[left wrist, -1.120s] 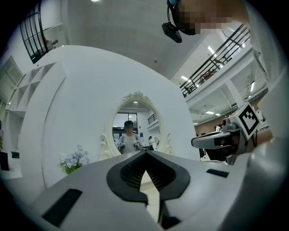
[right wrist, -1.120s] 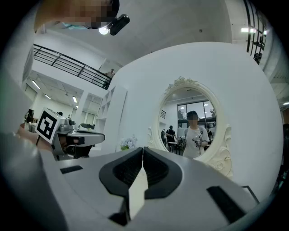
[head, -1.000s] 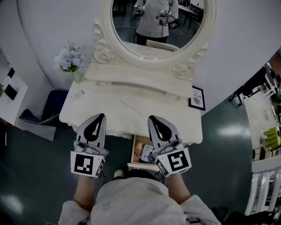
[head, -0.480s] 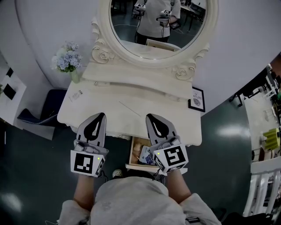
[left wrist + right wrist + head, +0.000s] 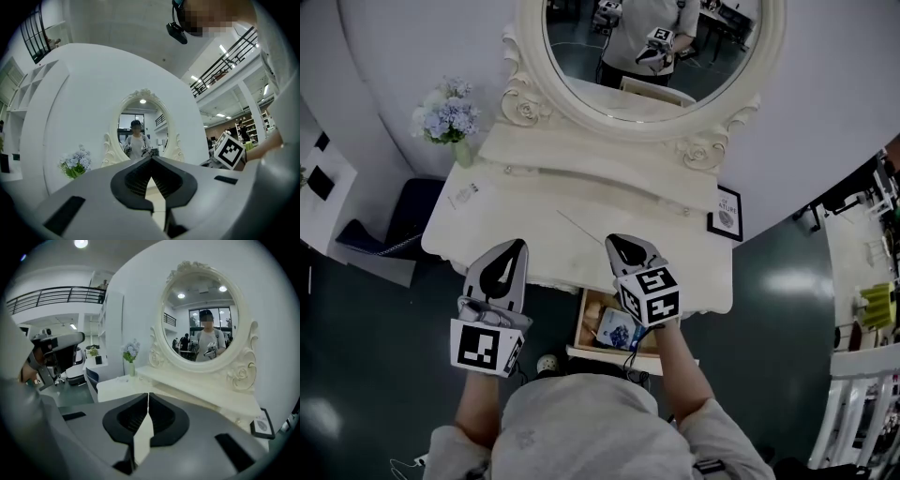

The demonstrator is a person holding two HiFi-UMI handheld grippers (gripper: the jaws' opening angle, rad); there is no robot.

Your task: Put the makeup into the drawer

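Observation:
Under the right half of the cream dressing table [image 5: 534,211] a wooden drawer [image 5: 586,323] stands pulled out. A blue and white makeup item [image 5: 617,328] lies inside it, partly hidden by my right arm. My right gripper [image 5: 624,242] is shut and empty; it tilts downward over the table's front edge, just above the drawer. My left gripper [image 5: 514,246] is also shut and empty, held level at the front edge to the left. In the left gripper view the jaws [image 5: 151,158] meet at their tips. In the right gripper view the gripper [image 5: 148,394] is closed with nothing in it.
An oval mirror [image 5: 652,47] rises at the back of the table. A vase of blue flowers [image 5: 448,120] stands at the back left and a small framed picture [image 5: 726,214] at the right end. A thin stick [image 5: 579,228] and a small item [image 5: 467,195] lie on top.
My right gripper has tipped its nose down and sunk toward the table's front edge above the drawer. The left gripper has stayed where it was.

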